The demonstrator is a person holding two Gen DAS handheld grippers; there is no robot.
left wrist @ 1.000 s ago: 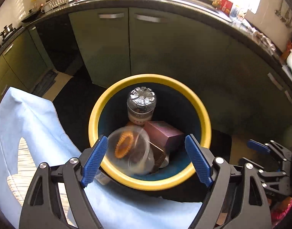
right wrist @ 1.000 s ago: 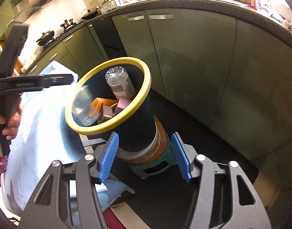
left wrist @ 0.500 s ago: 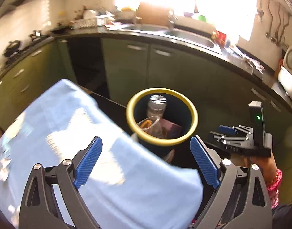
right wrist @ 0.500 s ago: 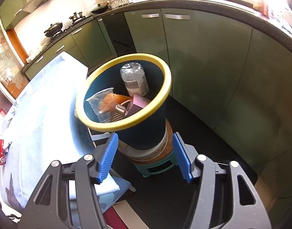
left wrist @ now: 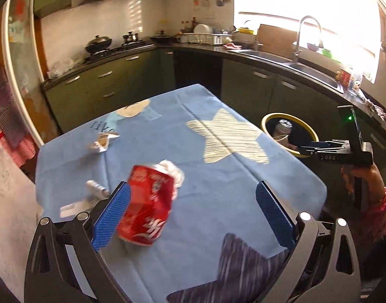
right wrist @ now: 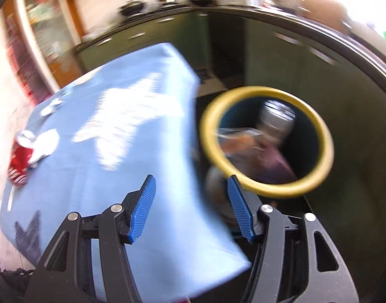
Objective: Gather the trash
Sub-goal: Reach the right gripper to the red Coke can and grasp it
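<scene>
My left gripper (left wrist: pixel 193 213) is hanging over the table w/ jaws wide apart, gripping nothing; ribbed blue pads (left wrist: pixel 112 214) on black frames. Lower left of that view, a dented red soda can (left wrist: pixel 147 207) is lying on its side, white script on it too blurred to read, just beside my left pad, can't tell if touching. A crumpled white tissue (left wrist: pixel 173 170) is sitting behind the can, touching it. Further up-left, a crinkled silvery wrapper (left wrist: pixel 103 141); left of the can, a small shiny foil bit (left wrist: pixel 97 188) and a flat paper slip (left wrist: pixel 74 205). Blue tablecloth (left wrist: pixel 218 189) is soft fabric w/ a pale scribbled star and a dark striped one.

My right gripper (right wrist: pixel 190 208) is also standing open, empty, over the cloth's edge; view is motion-blurred. Centre-right there, the round yellow-rimmed trash bin (right wrist: pixel 327 151), dark inside, is holding a clear plastic bottle (right wrist: pixel 277 120), a clear cup and a purplish box.
</scene>
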